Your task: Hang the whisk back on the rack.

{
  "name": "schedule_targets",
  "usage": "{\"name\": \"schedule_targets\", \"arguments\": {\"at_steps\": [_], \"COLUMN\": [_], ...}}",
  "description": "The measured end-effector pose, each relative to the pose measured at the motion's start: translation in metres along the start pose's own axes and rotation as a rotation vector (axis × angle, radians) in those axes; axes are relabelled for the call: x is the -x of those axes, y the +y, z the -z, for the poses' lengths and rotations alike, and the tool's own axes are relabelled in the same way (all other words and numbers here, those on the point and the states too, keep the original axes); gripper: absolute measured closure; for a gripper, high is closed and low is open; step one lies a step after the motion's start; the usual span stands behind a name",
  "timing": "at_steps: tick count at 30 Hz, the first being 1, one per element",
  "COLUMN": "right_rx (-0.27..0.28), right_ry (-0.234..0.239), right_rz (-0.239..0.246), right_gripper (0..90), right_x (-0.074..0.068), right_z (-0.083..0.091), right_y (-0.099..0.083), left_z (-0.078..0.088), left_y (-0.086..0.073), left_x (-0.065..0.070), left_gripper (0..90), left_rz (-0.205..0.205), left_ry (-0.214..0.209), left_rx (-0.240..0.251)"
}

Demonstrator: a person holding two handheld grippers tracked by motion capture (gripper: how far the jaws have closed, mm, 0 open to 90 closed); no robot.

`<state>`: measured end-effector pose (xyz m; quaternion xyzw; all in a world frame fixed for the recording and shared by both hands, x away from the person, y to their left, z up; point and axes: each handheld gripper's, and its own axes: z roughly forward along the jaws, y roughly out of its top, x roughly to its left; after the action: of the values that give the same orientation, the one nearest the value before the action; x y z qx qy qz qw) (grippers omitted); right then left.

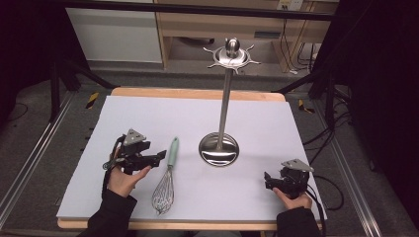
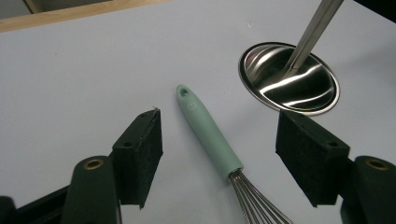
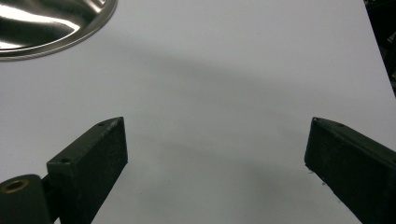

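Observation:
A whisk with a mint-green handle and a wire head lies on the white table cover, handle pointing away from the person. My left gripper hovers just left of the handle, open. In the left gripper view the green handle lies between the two spread jaws, below them, untouched. A steel utensil stand has a round base, a tall pole and a hooked crown. My right gripper rests open near the table's front right, with bare cover between its jaws.
The white cover lies over a wooden table whose edge shows at the back. The stand's shiny base sits right of the whisk handle; its rim is ahead and left of the right gripper. Cables trail on the floor at right.

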<state>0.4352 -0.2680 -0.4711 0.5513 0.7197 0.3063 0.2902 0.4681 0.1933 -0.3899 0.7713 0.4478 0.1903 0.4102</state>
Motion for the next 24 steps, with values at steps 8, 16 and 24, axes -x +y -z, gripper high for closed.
{"name": "schedule_targets", "arguments": {"at_steps": [8, 16, 24], "right_rx": [-0.004, -0.007, -0.012], "right_ry": [0.001, 0.001, 0.003], "right_rz": [0.005, 0.005, -0.001], "right_gripper": [6.5, 6.6, 6.7], "right_x": [-0.001, 0.0, -0.002], "right_z": [0.0, 0.0, 0.0], "right_y": [0.0, 0.001, 0.002], "left_z": [-0.006, -0.014, -0.024], "left_y": [0.007, 0.01, 0.008], "left_x": [0.003, 0.007, 0.009], "left_gripper": [31.0, 31.4, 32.7], "left_rz": [-0.007, -0.015, -0.018], "left_ry": [0.021, 0.034, 0.046], "left_rx": [-0.046, -0.08, -0.124]}}
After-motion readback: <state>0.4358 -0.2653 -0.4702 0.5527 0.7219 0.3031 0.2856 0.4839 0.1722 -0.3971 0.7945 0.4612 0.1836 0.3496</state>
